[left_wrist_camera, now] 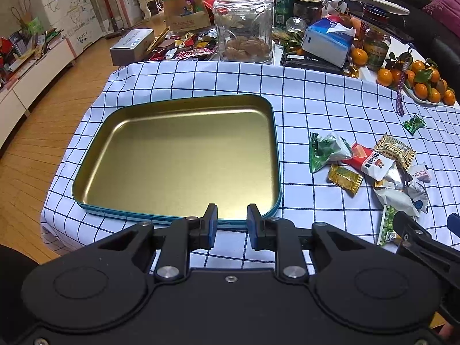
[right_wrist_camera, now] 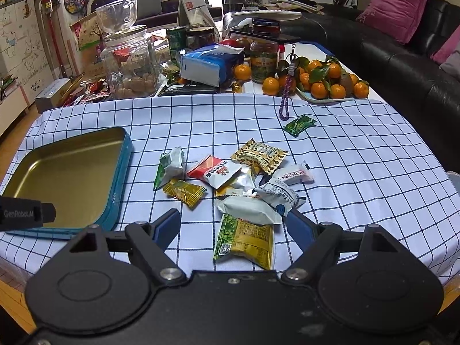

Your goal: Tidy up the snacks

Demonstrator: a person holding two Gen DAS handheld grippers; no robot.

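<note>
A shallow tin tray (left_wrist_camera: 95, 132) with a gold inside and blue rim lies on the checked cloth, with nothing in it; it also shows in the right wrist view (right_wrist_camera: 126, 155). A pile of several wrapped snacks (right_wrist_camera: 241, 178) lies to its right, also in the left wrist view (left_wrist_camera: 371, 166). A green-and-yellow packet (right_wrist_camera: 244, 238) lies nearest. My left gripper (left_wrist_camera: 231, 218) is open with a narrow gap, empty, at the tray's near edge. My right gripper (right_wrist_camera: 233, 224) is wide open, empty, with its fingers on either side of the green-and-yellow packet.
A lone green candy (right_wrist_camera: 299, 125) lies further back. Behind the cloth stand a glass jar of biscuits (left_wrist_camera: 244, 26), a tissue pack (right_wrist_camera: 211, 63), jars and cans, and a plate of tangerines (right_wrist_camera: 330, 83). A black sofa (right_wrist_camera: 402, 57) is at the right.
</note>
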